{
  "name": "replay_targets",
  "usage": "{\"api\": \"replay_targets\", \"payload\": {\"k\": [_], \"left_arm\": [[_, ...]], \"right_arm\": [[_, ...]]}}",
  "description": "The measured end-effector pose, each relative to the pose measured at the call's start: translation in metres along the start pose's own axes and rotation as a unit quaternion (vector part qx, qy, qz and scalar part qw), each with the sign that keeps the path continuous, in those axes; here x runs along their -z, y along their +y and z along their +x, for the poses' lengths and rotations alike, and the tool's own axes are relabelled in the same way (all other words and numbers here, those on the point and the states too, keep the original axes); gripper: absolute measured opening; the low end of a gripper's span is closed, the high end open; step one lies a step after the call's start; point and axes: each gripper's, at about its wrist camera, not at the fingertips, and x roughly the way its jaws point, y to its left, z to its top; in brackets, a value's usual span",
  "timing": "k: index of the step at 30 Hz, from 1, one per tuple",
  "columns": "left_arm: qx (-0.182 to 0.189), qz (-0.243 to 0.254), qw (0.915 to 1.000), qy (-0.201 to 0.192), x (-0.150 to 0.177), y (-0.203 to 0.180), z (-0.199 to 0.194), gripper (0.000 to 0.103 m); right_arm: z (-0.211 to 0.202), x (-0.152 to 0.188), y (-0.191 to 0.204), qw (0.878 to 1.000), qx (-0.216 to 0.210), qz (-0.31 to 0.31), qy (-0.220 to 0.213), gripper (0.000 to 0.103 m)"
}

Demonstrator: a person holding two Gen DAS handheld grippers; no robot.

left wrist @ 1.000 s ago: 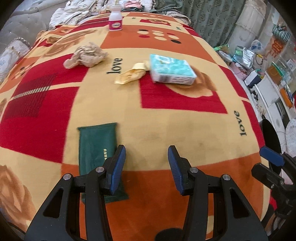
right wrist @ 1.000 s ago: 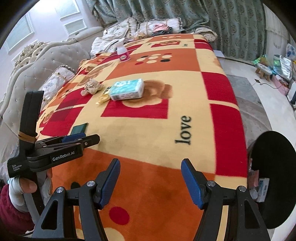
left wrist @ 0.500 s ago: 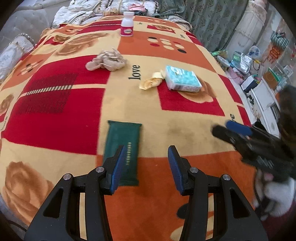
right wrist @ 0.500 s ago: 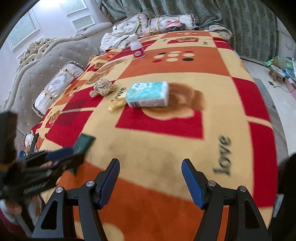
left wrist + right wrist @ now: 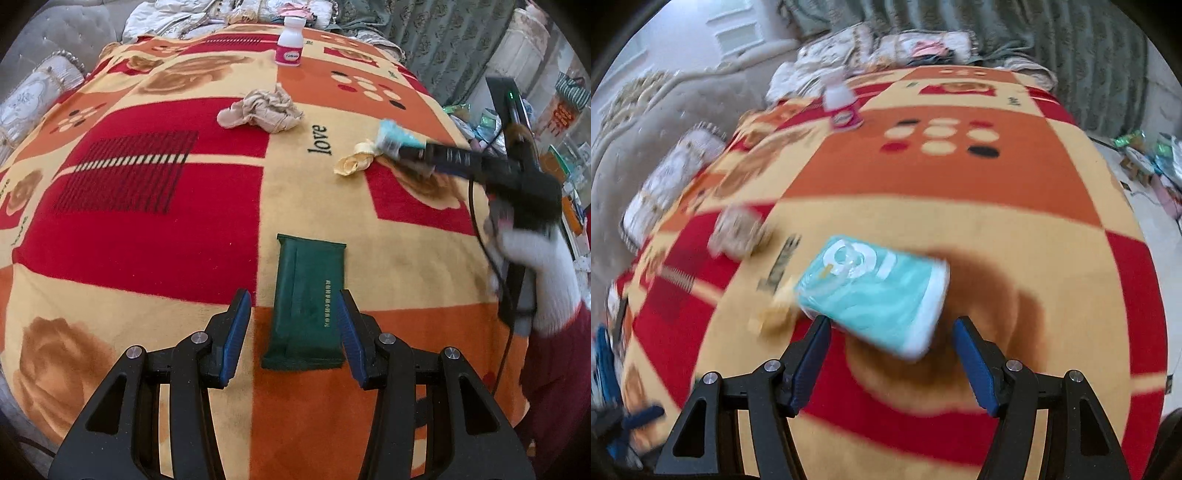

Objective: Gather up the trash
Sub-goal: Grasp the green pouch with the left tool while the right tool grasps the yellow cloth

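**Left wrist and right wrist views: bed-top stock, largest to smallest**

Blanket (image 5: 184, 240): patchwork of red, orange and cream squares with rose motifs and the word "love"; it covers the bed and bears every item below.

Left gripper (image 5: 293, 325): jaws partly apart, nothing clamped. It hovers over the near part of the blanket, its blue fingers (image 5: 236, 328) to either side of the green pouch's near half; whether either one touches it cannot be told.

Right gripper (image 5: 890, 354): jaws standing wide, nothing held. The near edge of the tissue pack lies between and just ahead of its tips, not pressed by them. In the left wrist view a white-gloved hand (image 5: 532, 266) with a dark red sleeve carries it in from the right.

Tissue pack (image 5: 875, 291): teal and white soft pack, lying flat on a brown rose motif right of centre.

Green pouch (image 5: 308, 299): dark green, flat, oblong, with a line of small gold print along one side; it lies lengthwise on the near part of the blanket.

Crumpled beige paper (image 5: 262, 110): loose wad in mid-blanket, well apart from both grippers.

White bottle (image 5: 290, 42): pink label, upright at the far end.

Yellow wrapper scrap (image 5: 354, 160): twisted, just beside the tissue pack's left end; blurred in the right wrist view, so its material is probably paper or thin film.
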Motion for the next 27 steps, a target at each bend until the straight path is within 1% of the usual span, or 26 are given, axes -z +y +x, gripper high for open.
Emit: {"api": "replay_targets", "payload": {"k": [2, 3, 6, 10, 12, 13, 14, 17, 18, 20, 21, 22, 23, 27], "left_arm": [[0.001, 0.001, 1.0, 0.003, 0.0, 0.0, 0.004, 0.046], [0.001, 0.004, 1.0, 0.003, 0.0, 0.0, 0.007, 0.046], [0.001, 0.008, 1.0, 0.002, 0.0, -0.001, 0.01, 0.046], [0.007, 0.01, 0.9999, 0.002, -0.001, 0.0, 0.011, 0.046], [0.007, 0.009, 0.9999, 0.001, 0.0, 0.001, 0.01, 0.046], [0.007, 0.008, 0.9999, 0.001, 0.0, 0.002, 0.01, 0.046], [0.007, 0.007, 1.0, 0.0, 0.001, 0.002, 0.01, 0.046], [0.01, 0.003, 0.9999, 0.0, 0.002, 0.003, 0.009, 0.046], [0.01, 0.004, 0.9999, 0.0, 0.002, 0.003, 0.01, 0.046], [0.01, 0.007, 0.9999, 0.002, 0.002, 0.001, 0.011, 0.046], [0.012, 0.007, 0.9999, 0.001, 0.002, 0.001, 0.011, 0.046], [0.013, 0.006, 0.9999, 0.0, 0.002, 0.0, 0.012, 0.046], [0.015, 0.004, 0.9999, -0.001, 0.001, 0.001, 0.012, 0.046], [0.026, -0.009, 0.9996, -0.002, -0.001, 0.002, 0.017, 0.046]], "right_arm": [[0.004, -0.012, -0.006, 1.0, 0.022, 0.009, -0.008, 0.067], [0.005, -0.014, -0.006, 1.0, 0.026, 0.013, -0.007, 0.067], [-0.001, -0.012, 0.003, 1.0, -0.014, 0.023, -0.001, 0.067], [-0.006, -0.002, 0.038, 0.999, -0.046, -0.017, 0.002, 0.067], [0.0, -0.001, 0.053, 0.998, -0.05, -0.031, 0.008, 0.067], [0.005, -0.002, 0.059, 0.998, -0.048, -0.036, 0.009, 0.065], [0.011, -0.003, 0.065, 0.998, -0.045, -0.038, 0.012, 0.06], [0.028, -0.005, 0.069, 0.998, -0.041, -0.027, 0.025, 0.057], [0.029, -0.005, 0.07, 0.999, -0.04, -0.026, 0.019, 0.056], [0.03, -0.005, 0.072, 0.999, -0.04, -0.033, 0.015, 0.044], [0.03, -0.005, 0.073, 0.998, -0.041, -0.037, 0.015, 0.04], [0.029, -0.004, 0.072, 0.998, -0.044, -0.042, 0.019, 0.029], [0.027, -0.002, 0.07, 0.998, -0.047, -0.042, 0.022, 0.026], [0.002, 0.011, 0.059, 0.996, -0.071, -0.047, 0.02, 0.025]]}}
